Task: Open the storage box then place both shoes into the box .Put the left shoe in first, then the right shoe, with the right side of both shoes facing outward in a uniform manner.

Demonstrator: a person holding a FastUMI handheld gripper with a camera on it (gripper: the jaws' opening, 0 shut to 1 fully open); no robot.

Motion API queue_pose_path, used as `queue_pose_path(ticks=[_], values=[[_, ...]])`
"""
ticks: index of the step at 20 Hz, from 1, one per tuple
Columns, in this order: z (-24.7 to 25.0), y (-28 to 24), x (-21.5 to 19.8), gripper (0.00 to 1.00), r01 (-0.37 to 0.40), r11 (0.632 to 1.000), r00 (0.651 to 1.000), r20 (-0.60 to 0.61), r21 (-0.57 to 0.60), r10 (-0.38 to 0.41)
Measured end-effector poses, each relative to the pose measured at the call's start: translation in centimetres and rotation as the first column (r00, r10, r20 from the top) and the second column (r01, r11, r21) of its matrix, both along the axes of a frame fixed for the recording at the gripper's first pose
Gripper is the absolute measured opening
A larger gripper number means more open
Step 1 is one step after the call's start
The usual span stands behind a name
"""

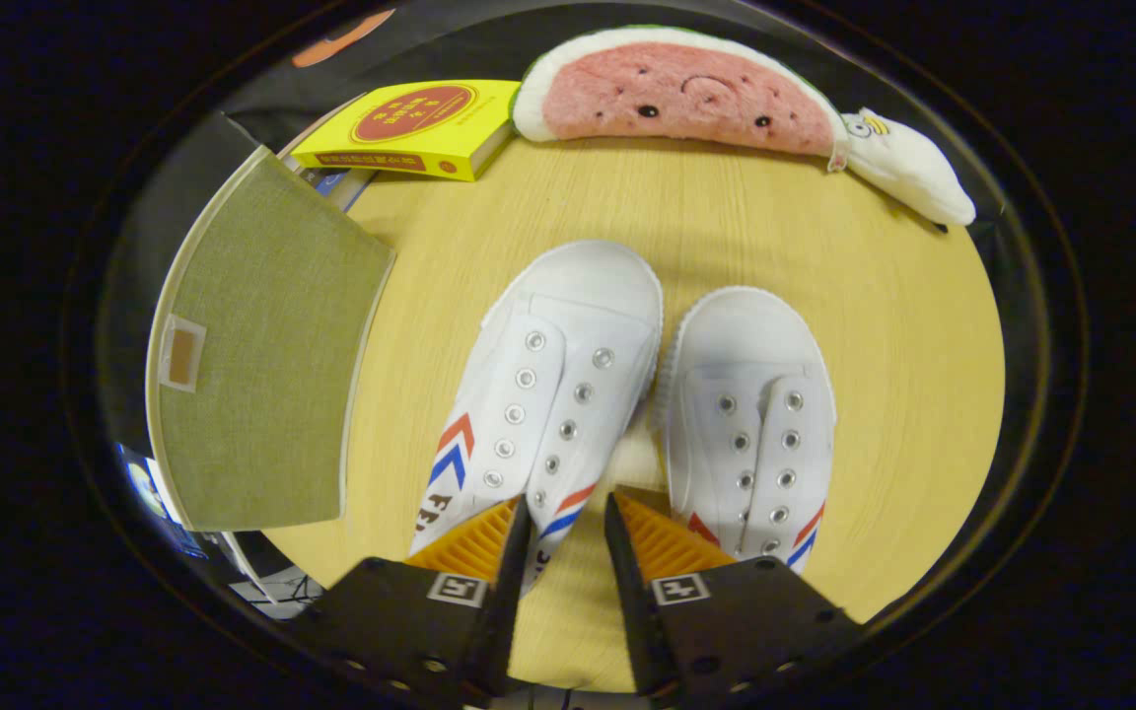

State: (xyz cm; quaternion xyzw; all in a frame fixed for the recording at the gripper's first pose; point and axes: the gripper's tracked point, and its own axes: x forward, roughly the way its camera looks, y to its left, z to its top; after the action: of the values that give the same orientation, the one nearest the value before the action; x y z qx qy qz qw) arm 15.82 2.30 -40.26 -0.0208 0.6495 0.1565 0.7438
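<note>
Box sits shut at the left of the counter, its cloth lid soft, with a small tab near its outer edge as the likely pull point. Just right of it stand the two shoes, left shoe and right shoe, side by side, toes away from me, touching near the toes; a book and plush lie beyond. My tongs hang narrowly apart and empty over the heels; the canvas looks light and floppy, so I judge the stiffer heel collar the best hold.
</note>
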Motion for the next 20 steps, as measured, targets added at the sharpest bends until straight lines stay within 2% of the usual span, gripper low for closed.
queue_pose_path(ticks=[1,2,4,5,8,12,20], values=[[0.4,0.2,-0.2,0.27,0.014,1.000,1.000,0.011,0.000,-0.014],[0.2,0.3,-0.1,0.19,0.020,1.000,1.000,0.010,0.015,-0.020],[0.2,0.2,0.1,0.10,0.078,0.994,0.997,-0.022,0.070,-0.077],[0.6,0.1,-0.1,0.02,0.108,0.988,0.994,-0.042,0.107,-0.104],[0.5,-0.5,0.2,0.01,0.104,0.982,0.994,-0.037,0.157,-0.099],[2.7,-0.8,-0.8,0.01,0.113,0.965,0.993,-0.057,0.238,-0.103],[13.5,2.0,-1.8,0.01,0.026,0.935,0.998,0.051,0.355,-0.047]])
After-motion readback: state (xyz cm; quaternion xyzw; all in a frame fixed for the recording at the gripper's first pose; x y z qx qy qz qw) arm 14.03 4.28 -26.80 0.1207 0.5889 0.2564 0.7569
